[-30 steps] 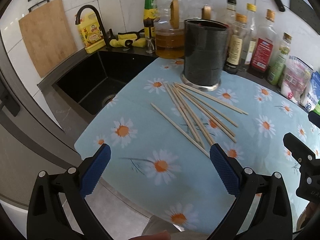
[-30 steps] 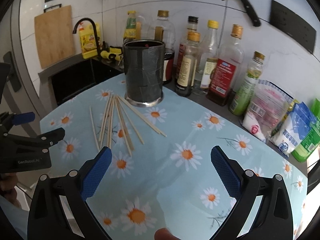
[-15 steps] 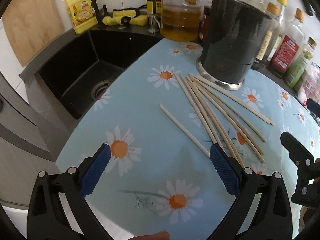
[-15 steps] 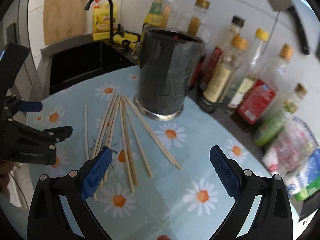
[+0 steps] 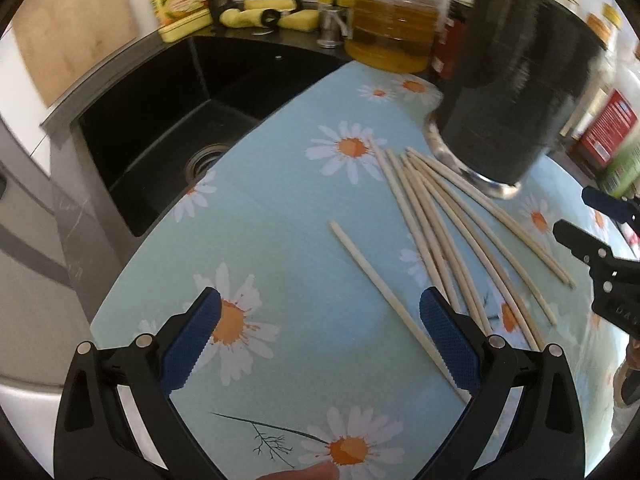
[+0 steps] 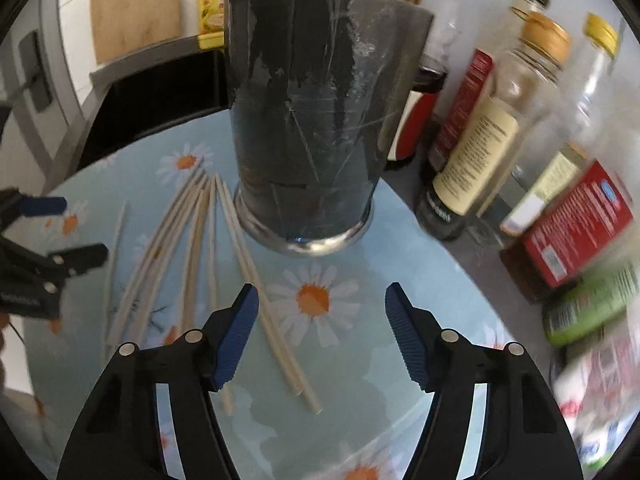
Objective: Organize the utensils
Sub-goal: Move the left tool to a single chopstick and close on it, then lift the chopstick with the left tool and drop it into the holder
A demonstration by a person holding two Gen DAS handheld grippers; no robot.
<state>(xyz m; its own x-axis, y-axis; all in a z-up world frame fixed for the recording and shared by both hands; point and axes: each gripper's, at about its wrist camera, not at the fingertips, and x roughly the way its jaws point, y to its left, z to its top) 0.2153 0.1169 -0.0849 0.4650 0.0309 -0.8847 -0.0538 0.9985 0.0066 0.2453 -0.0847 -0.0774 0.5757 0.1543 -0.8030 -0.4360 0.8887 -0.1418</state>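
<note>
Chopsticks (image 5: 452, 216) lie fanned on the daisy cloth (image 5: 280, 240) just beside the dark holder (image 5: 516, 80), tips bunched at its base & long axes running back toward the person. One stray stick (image 5: 384, 292) sits apart, w/ its near end by the left gripper (image 5: 320, 340). Both it & the right gripper (image 6: 320, 336) are spread wide, holding nothing. They look light, stiff, thin (prob. slippery flat on cloth), so I'd pinch near mid-length, across the axis
</note>
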